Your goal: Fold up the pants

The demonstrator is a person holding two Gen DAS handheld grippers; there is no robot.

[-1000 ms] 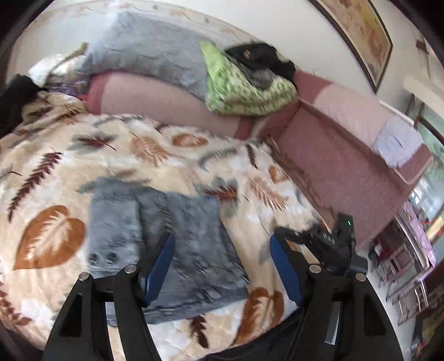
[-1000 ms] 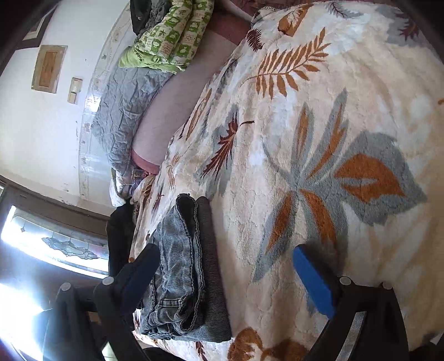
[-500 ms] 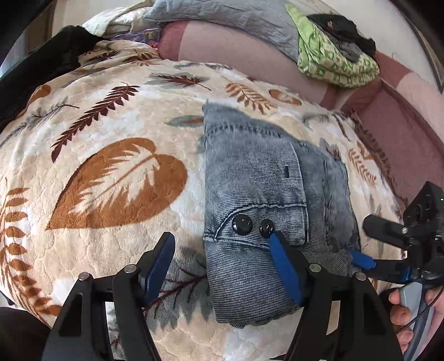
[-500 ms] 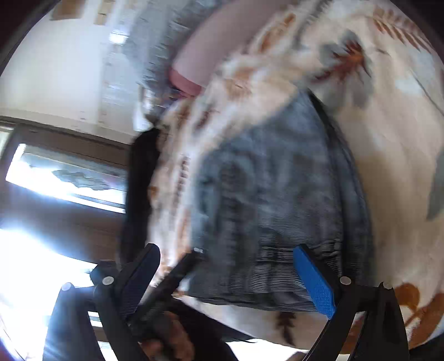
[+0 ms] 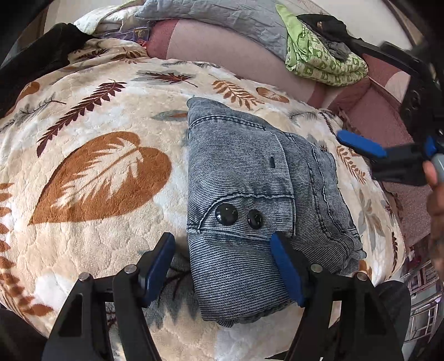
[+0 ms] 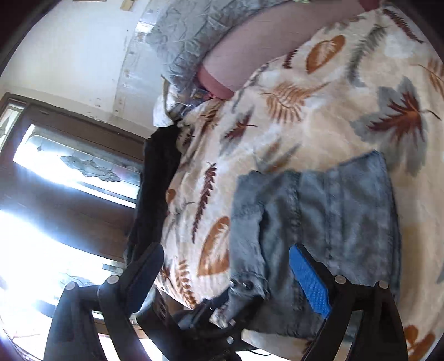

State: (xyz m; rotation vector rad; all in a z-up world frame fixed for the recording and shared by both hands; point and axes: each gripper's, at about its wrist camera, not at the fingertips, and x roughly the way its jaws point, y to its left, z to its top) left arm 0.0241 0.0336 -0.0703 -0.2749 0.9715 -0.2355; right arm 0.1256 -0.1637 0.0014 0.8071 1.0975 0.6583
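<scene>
Blue denim pants [image 5: 249, 172] lie folded into a thick rectangle on the leaf-print blanket [image 5: 97, 172], two black buttons [image 5: 227, 213] facing up. My left gripper [image 5: 222, 266] is open and straddles the bundle's near left corner. One pad rests on the denim and the other hangs over the blanket. My right gripper [image 5: 349, 91] is open and empty in the air past the far right edge of the pants, with a hand [image 5: 435, 194] behind it. In the blurred right wrist view the pants [image 6: 333, 211] lie just beyond the open right gripper [image 6: 227, 266], and the left gripper [image 6: 208, 308] sits at their buttoned corner.
A pink bolster [image 5: 236, 52] runs along the back with a grey quilt [image 5: 222, 19], a green patterned cloth [image 5: 319, 61] and dark clothes piled on it. A black garment [image 5: 36, 55] lies at the bed's left end. The bed drops off at the right; a glazed door [image 6: 69, 172] stands beyond.
My left gripper sank to the near corner of the pants, then held still. The right gripper left the right edge of the pants and swung up and away to the right.
</scene>
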